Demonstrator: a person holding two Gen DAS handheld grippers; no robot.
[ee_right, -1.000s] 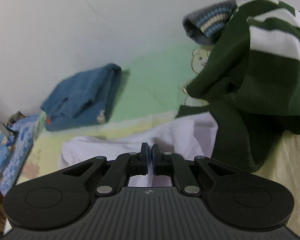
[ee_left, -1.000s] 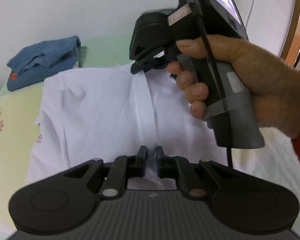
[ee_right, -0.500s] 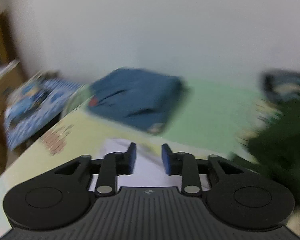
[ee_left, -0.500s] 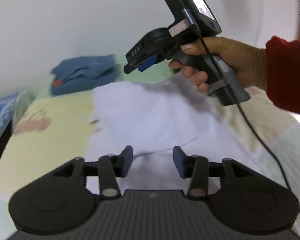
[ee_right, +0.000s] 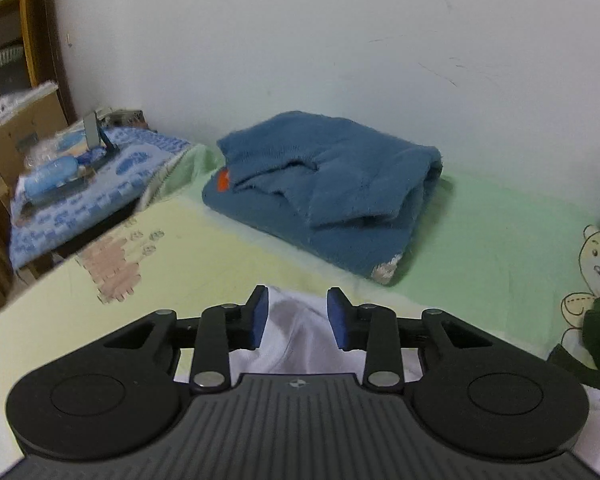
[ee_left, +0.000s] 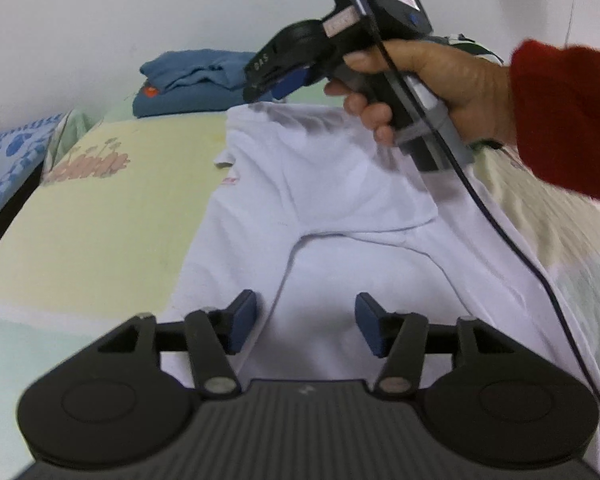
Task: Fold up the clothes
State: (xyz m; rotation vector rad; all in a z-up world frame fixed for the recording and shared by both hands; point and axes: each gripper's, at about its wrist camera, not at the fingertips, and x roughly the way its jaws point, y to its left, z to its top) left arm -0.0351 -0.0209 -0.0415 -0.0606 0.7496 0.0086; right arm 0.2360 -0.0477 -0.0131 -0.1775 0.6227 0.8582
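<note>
We see the white garment (ee_left: 340, 184) lying spread on the bed sheet (ee_left: 100, 208). Above its near end our left gripper (ee_left: 306, 326) has just been opening, nothing clamped. Over its far edge our right gripper (ee_right: 298, 316) stands parted, pads off cloth. Beyond it lies a folded blue sweater (ee_right: 328, 188).

The room is bright and the light is soft. Things bend round at the edges, and corners go dark. A soft shadow lies on the white shirt (ee_left: 324, 184) at 12 o'clock
</note>
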